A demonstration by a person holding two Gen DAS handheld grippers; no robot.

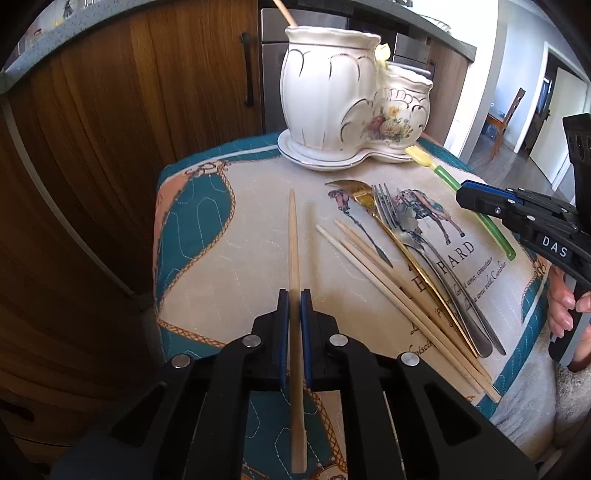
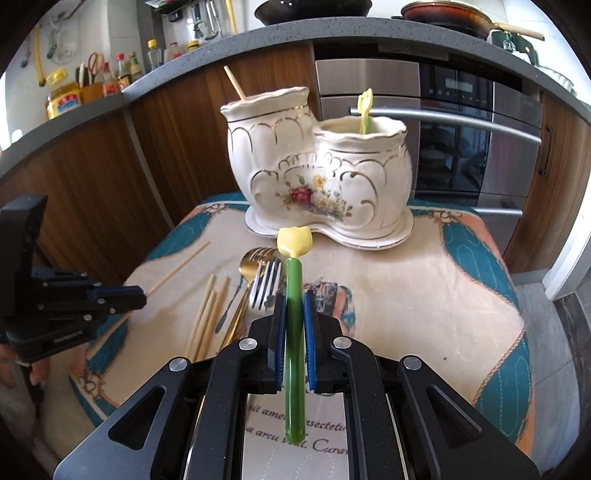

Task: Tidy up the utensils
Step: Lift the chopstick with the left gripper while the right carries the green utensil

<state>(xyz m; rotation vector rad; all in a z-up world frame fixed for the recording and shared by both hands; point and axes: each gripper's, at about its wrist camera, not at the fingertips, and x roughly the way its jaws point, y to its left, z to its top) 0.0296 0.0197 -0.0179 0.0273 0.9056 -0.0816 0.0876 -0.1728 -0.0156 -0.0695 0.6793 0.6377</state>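
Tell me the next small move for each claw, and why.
Probably lift both toward the ceramic holder. The left claw is shut on a chopstick; the taller pot already holds one. The right claw is shut on the green tulip utensil; its twin stands in the shorter pot.

This is a home kitchen. A grey speckled countertop (image 2: 258, 37) curves over wood-fronted cabinets (image 2: 177, 122); beneath it sits a built-in steel oven (image 2: 461, 133). On the countertop stand oil and sauce bottles (image 2: 122, 70) and pans (image 2: 443, 16).
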